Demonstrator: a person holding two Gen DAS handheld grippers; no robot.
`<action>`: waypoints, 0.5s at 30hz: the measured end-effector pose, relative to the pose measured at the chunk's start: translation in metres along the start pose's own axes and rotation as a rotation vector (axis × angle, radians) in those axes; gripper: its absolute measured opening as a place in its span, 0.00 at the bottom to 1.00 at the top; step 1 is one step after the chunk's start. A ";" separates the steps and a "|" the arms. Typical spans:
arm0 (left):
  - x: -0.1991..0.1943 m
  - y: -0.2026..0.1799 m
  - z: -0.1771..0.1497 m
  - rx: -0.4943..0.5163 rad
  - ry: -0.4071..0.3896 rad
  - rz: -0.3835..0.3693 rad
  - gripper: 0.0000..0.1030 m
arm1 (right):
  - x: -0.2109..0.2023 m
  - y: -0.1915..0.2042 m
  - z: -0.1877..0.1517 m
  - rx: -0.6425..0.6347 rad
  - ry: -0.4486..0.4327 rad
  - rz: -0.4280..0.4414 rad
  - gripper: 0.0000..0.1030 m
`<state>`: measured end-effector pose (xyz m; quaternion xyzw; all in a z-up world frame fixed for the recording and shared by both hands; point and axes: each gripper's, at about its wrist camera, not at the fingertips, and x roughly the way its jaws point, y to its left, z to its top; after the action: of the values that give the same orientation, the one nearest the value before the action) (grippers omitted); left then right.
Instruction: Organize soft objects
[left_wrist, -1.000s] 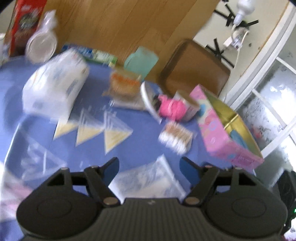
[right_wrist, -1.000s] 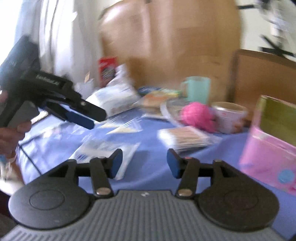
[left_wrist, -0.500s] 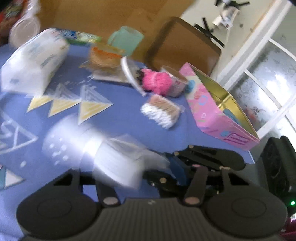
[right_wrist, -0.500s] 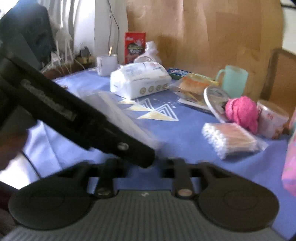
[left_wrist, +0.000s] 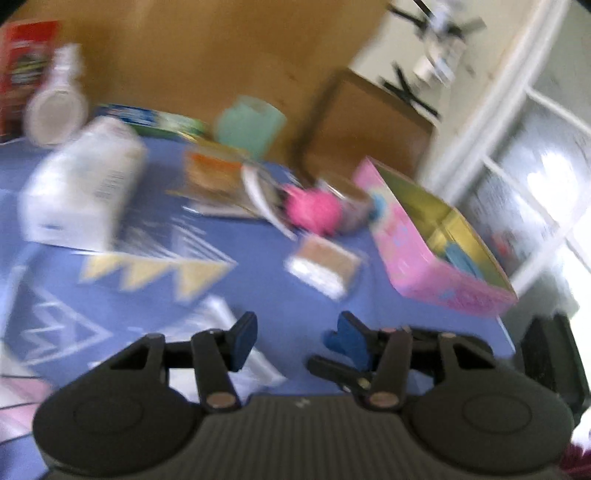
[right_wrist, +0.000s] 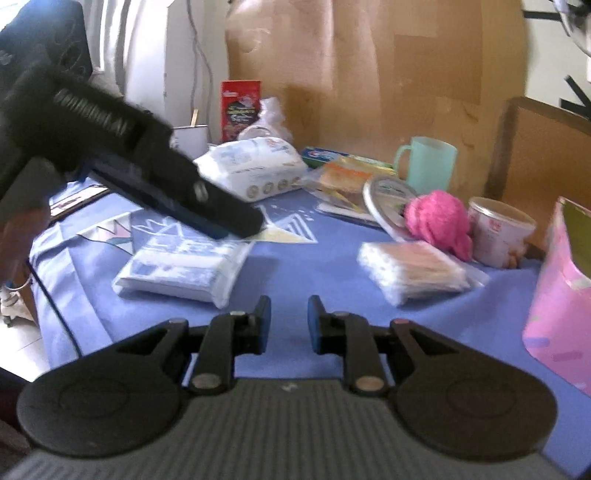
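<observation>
A flat white-and-blue soft pack (right_wrist: 183, 264) lies on the blue tablecloth (right_wrist: 295, 266), partly under my left gripper's fingers in the left wrist view (left_wrist: 229, 354). My left gripper (left_wrist: 297, 338) is open and empty just above it; it shows as a dark blurred shape in the right wrist view (right_wrist: 236, 218). My right gripper (right_wrist: 288, 323) is open and empty, low over the cloth. A pack of cotton swabs (right_wrist: 413, 267), a pink fluffy ball (right_wrist: 439, 221) and a large white wipes pack (right_wrist: 255, 170) lie farther back. An open pink box (left_wrist: 436, 243) stands at the right.
A mint cup (right_wrist: 428, 164), a small tub (right_wrist: 498, 232), a round lid (right_wrist: 388, 201), snack bags (right_wrist: 347, 177), a red carton (right_wrist: 240, 109) and a white mug (right_wrist: 190, 140) crowd the back. A wooden panel rises behind. The table edge drops off at left.
The left gripper held the white-and-blue pack up half a second ago; the pack now lies on the cloth and the left jaws are open. The right gripper's jaws have narrowed.
</observation>
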<state>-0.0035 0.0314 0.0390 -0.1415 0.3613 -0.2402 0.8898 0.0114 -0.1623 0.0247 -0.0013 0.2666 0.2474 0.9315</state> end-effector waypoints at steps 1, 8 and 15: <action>-0.010 0.009 0.000 -0.024 -0.025 0.016 0.51 | 0.002 0.003 0.002 -0.007 -0.002 0.013 0.29; -0.037 0.059 -0.021 -0.183 -0.008 0.044 0.69 | 0.018 0.023 0.016 -0.049 0.013 0.103 0.62; -0.012 0.071 -0.034 -0.219 0.020 -0.022 0.77 | 0.056 0.044 0.023 -0.122 0.119 0.209 0.89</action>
<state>-0.0126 0.0952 -0.0081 -0.2395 0.3927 -0.2106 0.8626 0.0436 -0.0950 0.0228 -0.0447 0.3045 0.3583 0.8814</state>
